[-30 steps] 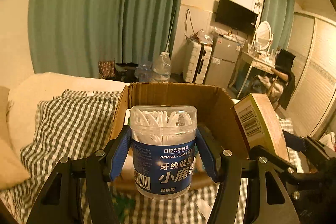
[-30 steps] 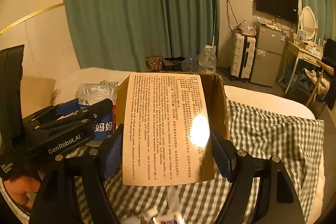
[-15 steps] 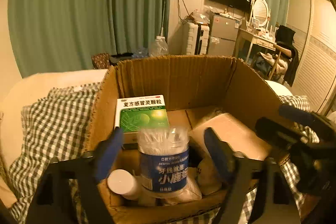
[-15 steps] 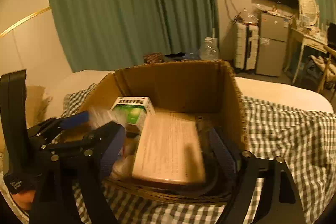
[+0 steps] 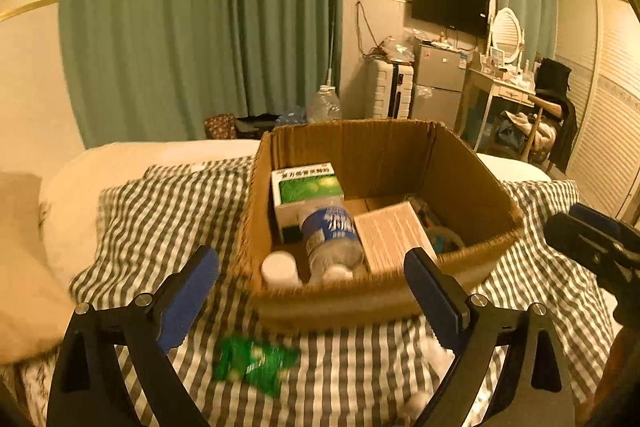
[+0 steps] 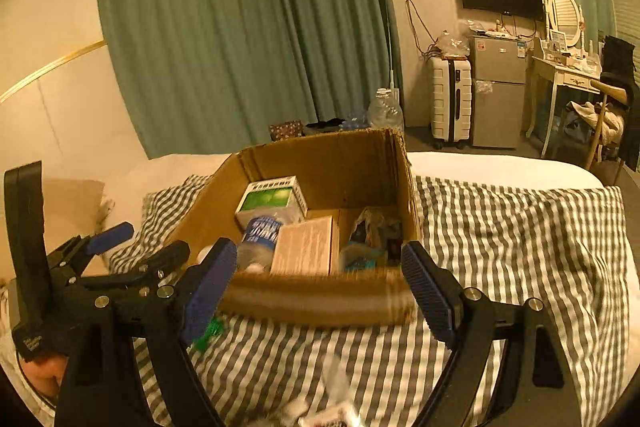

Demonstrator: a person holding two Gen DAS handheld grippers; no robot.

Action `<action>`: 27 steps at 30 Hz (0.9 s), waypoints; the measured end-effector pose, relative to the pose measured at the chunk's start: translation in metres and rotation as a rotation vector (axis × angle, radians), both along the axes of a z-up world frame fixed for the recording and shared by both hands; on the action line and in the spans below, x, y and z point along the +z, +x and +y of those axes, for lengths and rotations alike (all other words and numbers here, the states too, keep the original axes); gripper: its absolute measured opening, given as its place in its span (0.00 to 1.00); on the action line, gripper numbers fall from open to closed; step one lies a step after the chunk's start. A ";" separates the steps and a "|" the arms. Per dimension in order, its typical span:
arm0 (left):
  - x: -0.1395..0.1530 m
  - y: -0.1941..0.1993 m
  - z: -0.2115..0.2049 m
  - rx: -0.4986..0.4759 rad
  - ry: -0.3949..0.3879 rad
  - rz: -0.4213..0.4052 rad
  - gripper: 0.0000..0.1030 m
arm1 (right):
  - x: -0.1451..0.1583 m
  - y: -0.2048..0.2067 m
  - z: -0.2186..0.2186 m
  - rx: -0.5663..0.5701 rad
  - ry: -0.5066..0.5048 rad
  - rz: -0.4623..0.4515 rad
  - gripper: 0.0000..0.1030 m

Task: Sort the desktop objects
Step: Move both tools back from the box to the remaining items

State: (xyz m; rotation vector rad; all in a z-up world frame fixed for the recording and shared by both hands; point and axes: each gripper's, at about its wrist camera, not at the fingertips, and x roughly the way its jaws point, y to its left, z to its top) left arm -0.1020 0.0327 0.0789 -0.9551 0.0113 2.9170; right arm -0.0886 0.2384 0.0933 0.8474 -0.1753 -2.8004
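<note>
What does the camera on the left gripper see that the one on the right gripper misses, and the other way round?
Only the left wrist view shows the white-capped bottle in the box's near corner and the whole green packet on the checked cloth.

Only the right wrist view shows the dark clutter in the box's right corner and a person's hand at the lower left.

Both show the cardboard box, the green medicine box, the floss jar lying down and the tan box. Each gripper is empty.
</note>
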 end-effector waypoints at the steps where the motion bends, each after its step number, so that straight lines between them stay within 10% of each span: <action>1: 0.001 0.005 -0.002 -0.002 0.006 -0.001 0.96 | 0.000 0.007 0.000 0.002 0.001 0.002 0.83; 8: -0.008 0.050 -0.003 -0.018 0.019 -0.027 0.99 | -0.016 0.047 -0.004 -0.017 0.048 -0.038 0.85; 27: -0.144 0.096 0.035 -0.152 -0.004 -0.236 1.00 | -0.140 0.062 -0.008 -0.019 0.217 -0.349 0.85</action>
